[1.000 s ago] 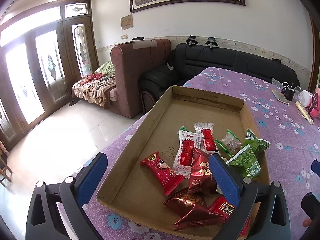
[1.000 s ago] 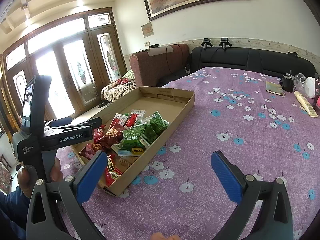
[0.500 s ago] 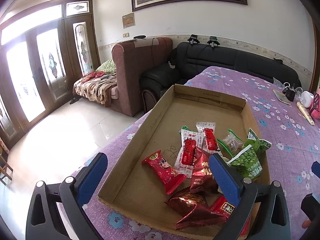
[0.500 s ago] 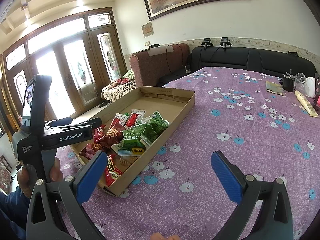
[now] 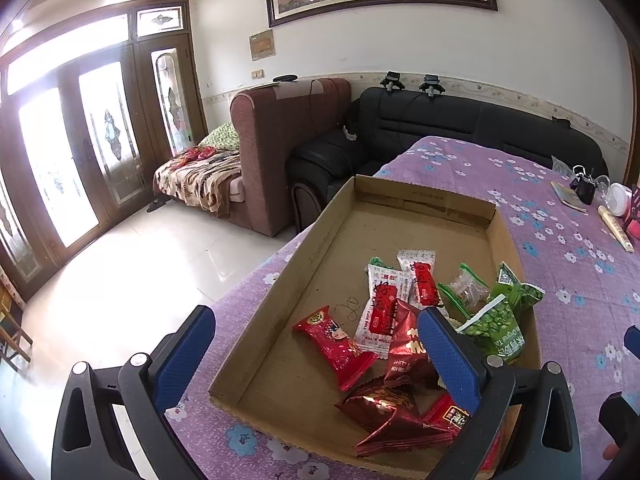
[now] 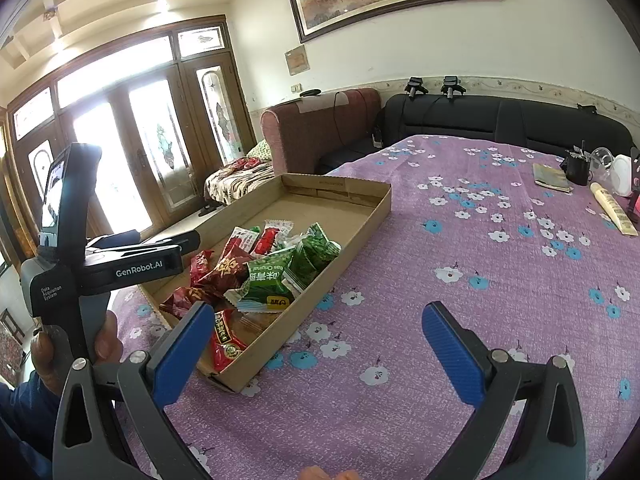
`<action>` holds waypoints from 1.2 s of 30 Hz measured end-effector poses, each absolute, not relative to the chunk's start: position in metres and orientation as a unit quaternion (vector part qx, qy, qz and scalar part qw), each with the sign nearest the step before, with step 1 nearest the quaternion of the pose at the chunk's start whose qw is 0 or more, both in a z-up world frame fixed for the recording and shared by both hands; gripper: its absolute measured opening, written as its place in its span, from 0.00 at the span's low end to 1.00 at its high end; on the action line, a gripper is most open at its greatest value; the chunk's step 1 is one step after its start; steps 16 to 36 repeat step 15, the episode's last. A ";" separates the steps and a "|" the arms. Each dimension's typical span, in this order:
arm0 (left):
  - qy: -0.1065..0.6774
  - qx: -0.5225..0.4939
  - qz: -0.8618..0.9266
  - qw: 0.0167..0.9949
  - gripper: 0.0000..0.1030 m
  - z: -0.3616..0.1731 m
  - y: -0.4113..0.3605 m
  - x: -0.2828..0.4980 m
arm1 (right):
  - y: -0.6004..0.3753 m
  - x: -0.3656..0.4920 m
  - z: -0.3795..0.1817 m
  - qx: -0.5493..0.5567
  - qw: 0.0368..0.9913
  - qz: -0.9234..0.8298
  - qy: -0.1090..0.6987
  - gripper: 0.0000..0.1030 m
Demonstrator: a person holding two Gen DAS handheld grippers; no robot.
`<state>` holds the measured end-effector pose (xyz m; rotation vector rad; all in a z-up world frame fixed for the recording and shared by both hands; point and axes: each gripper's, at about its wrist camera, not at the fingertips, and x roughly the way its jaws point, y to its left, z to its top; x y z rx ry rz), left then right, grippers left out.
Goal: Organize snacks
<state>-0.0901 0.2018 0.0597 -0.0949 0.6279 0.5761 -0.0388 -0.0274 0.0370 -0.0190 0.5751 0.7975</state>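
1. A tabletop (image 6: 500,280) draped in a purple cloth with white and blue flowers filled most of the right wrist view.
2. A shallow cardboard tray (image 5: 320,252) lay along the left edge of the tabletop, its near end reaching toward the near left corner; its far half was bare cardboard.
3. The left gripper (image 5: 316,356) hovered over the tray's near end with its blue fingers (image 5: 448,356) spread wide and holding nothing.
4. The right gripper (image 6: 320,344) was poised above the cloth just right of the tray, its fingers (image 6: 450,352) likewise parted and gripping nothing.
5. Snack packets were heaped in the near half of the tray: a green pea packet (image 5: 496,328) leaned against the right wall, and dark red foil packets (image 5: 400,412) lay at the near end.
6. A bright red packet (image 5: 336,344) lay alone toward the tray's middle, beside two white-and-red sachets (image 5: 384,304).
7. A cream tube (image 6: 612,208) and small clutter sat near the far right edge of the tabletop, well apart from the tray.
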 end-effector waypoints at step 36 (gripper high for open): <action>0.309 -0.036 0.294 0.904 0.99 0.060 0.206 -0.092 | -0.027 -0.039 0.037 -0.009 0.881 0.383 0.276 1.00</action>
